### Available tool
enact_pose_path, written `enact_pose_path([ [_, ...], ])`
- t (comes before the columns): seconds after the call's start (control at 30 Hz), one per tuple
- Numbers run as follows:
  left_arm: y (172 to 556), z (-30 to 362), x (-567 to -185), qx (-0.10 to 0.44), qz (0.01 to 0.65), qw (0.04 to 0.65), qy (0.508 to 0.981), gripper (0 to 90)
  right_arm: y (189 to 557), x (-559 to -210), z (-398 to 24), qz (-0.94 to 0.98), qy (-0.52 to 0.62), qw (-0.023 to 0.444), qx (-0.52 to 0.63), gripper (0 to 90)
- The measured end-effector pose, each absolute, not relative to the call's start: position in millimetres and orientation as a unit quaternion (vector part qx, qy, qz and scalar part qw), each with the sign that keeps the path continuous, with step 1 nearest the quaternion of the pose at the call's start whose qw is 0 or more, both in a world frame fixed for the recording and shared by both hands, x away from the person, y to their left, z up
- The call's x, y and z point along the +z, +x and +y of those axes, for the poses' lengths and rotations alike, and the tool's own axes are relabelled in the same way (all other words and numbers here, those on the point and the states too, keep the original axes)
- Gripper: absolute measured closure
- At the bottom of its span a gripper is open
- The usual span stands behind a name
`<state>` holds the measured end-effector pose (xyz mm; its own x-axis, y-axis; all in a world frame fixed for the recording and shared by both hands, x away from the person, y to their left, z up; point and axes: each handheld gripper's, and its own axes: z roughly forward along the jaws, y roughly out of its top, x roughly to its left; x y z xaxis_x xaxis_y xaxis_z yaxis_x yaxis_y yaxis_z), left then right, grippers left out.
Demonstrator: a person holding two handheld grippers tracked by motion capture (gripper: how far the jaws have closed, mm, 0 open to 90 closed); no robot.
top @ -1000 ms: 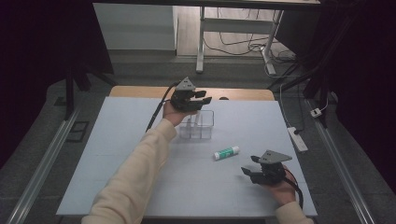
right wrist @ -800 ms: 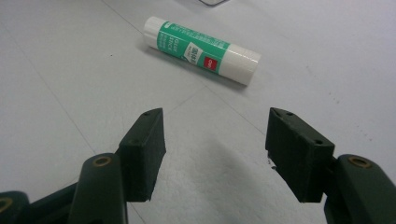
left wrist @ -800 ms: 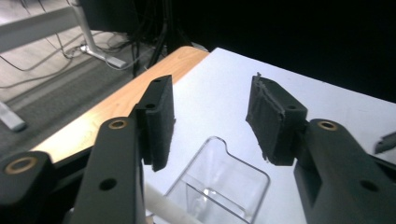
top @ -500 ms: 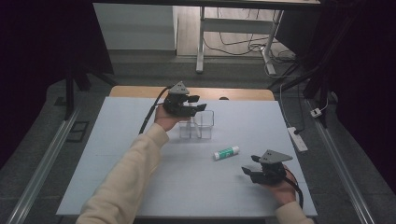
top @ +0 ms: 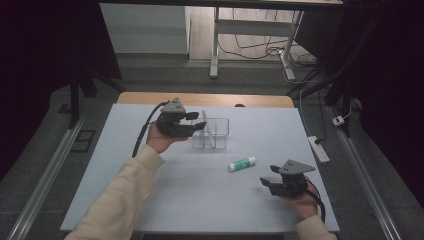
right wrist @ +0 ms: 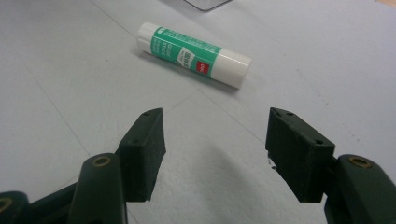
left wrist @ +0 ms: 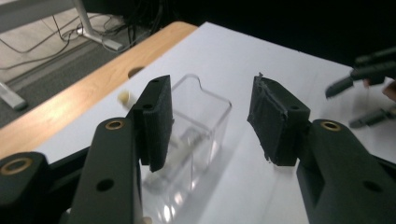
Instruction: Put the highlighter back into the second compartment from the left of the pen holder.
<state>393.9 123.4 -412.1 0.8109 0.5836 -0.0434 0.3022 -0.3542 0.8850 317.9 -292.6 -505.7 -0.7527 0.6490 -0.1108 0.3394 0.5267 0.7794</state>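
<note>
A clear plastic container (top: 217,136) stands mid-table, and a thin white stick (top: 205,121) leans up inside it. My left gripper (top: 200,121) hovers just left of it, pointing at it. Its jaws have just been opening and stand apart with nothing between them. In the left gripper view the container (left wrist: 196,126) lies beyond the open left gripper (left wrist: 210,121). A green-and-white glue stick (top: 242,163) lies on the mat to the container's front right. My right gripper (top: 267,181) rests low near the front right, open and empty. In its own view the glue stick (right wrist: 194,53) lies just ahead of the right gripper (right wrist: 215,140).
A pale grey mat (top: 150,190) covers the table, with a wooden edge (top: 150,98) along the back. A white power strip (top: 320,149) lies off the table's right side. A desk frame and cables stand on the floor beyond.
My left hand has drawn back leftward from above the container, its jaws wider apart than before. The white stick now stands clear of the gripper. The right hand has not moved.
</note>
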Motion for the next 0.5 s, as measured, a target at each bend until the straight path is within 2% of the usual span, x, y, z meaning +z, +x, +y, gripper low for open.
enact_pose_path([
  [0.5, 338, 154, -438, 0.142, 0.298, 0.468, 0.820, 47.7, 319, -505, -295, 0.845, 0.300, 0.200, 0.395, 36.7],
])
